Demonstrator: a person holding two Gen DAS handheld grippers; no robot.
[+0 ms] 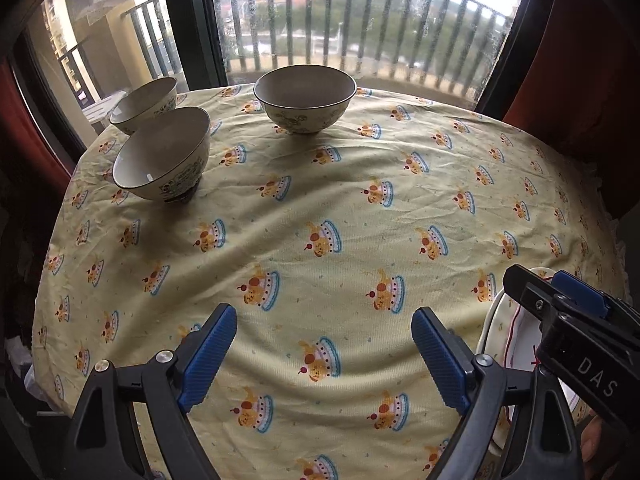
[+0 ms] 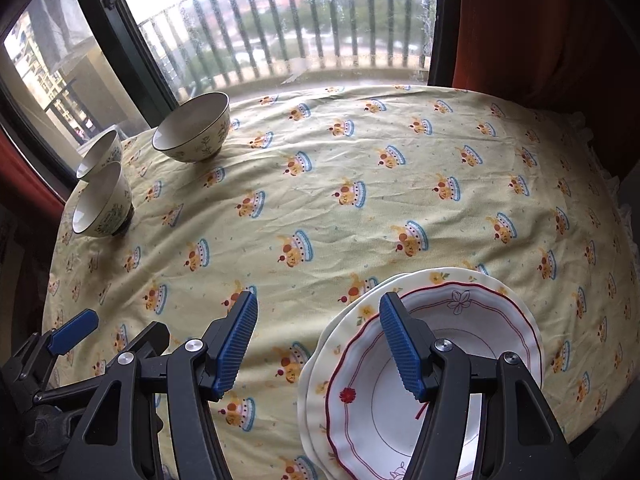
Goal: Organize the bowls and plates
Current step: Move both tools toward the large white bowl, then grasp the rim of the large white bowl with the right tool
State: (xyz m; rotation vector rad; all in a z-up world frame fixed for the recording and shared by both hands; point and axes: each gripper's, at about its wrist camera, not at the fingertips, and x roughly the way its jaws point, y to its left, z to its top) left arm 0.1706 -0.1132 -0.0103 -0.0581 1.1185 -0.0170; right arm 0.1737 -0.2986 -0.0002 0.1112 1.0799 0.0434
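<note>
Three patterned cream bowls stand on the far left of the table: a large bowl (image 1: 306,98) (image 2: 194,126) and two smaller bowls (image 1: 164,152) (image 1: 144,100). At the near right lies a stack of plates. Its top plate (image 2: 472,320) is white with a red scalloped line and rests on a cream flowered plate (image 2: 360,316). My right gripper (image 2: 320,300) is open and holds nothing; its right finger hovers over the stack's left rim. My left gripper (image 1: 324,320) is open over bare tablecloth, left of the plates (image 1: 508,328).
The round table wears a yellow tablecloth (image 1: 320,200) printed with cartoon cakes. Behind it are a dark-framed window (image 1: 200,20) and a balcony railing. Red curtains (image 2: 520,32) hang at both sides. Each gripper shows in the other's view.
</note>
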